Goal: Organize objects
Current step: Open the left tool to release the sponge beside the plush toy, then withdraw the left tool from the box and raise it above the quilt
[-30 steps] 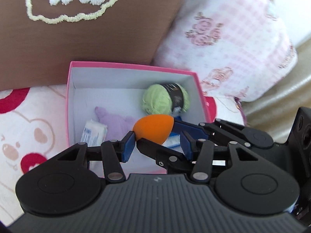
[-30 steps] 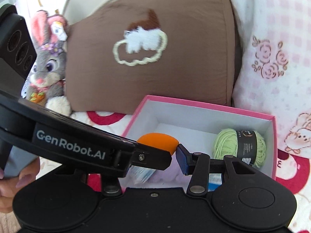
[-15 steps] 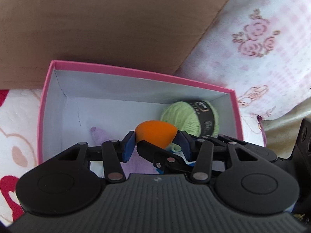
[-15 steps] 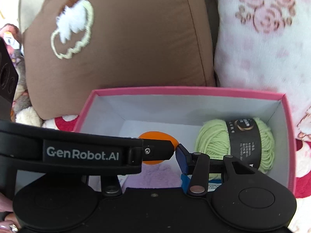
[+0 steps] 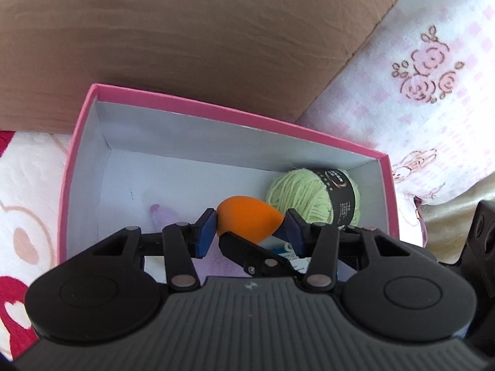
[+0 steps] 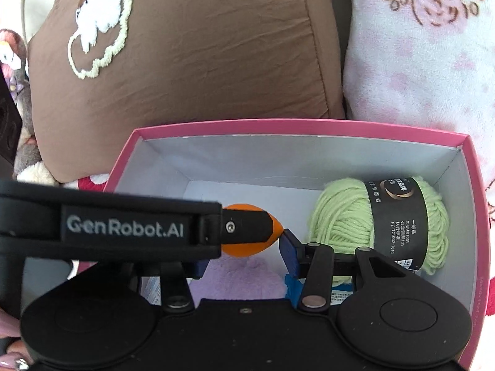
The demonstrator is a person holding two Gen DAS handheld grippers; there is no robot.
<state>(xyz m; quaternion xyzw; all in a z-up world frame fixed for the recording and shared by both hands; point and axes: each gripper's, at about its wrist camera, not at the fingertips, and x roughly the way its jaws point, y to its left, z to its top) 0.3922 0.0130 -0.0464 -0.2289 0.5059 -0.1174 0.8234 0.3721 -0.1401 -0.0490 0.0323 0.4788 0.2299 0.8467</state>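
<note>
An orange egg-shaped sponge (image 5: 247,219) (image 6: 244,247) hangs low inside a pink box (image 5: 235,114) (image 6: 294,123) with white walls. My left gripper (image 5: 249,232) is shut on it, a blue pad pressing each end. My right gripper (image 6: 244,256) also grips it; its right pad touches the sponge's tip, and its left pad is mostly hidden behind the left gripper's black finger, which crosses the right wrist view. A green yarn ball (image 5: 303,194) (image 6: 343,216) with a black label lies in the box's right end, just right of both grippers.
A purple plush piece (image 6: 244,281) and small blue-and-white packets (image 6: 292,284) lie on the box floor under the sponge. A brown cushion (image 6: 216,46) and a pink floral pillow (image 5: 417,92) press against the box's far side. A plush rabbit (image 6: 12,61) sits at far left.
Both grippers have come down and forward with the sponge, from above the box's near edge to low inside it. In the last half second they barely moved.
</note>
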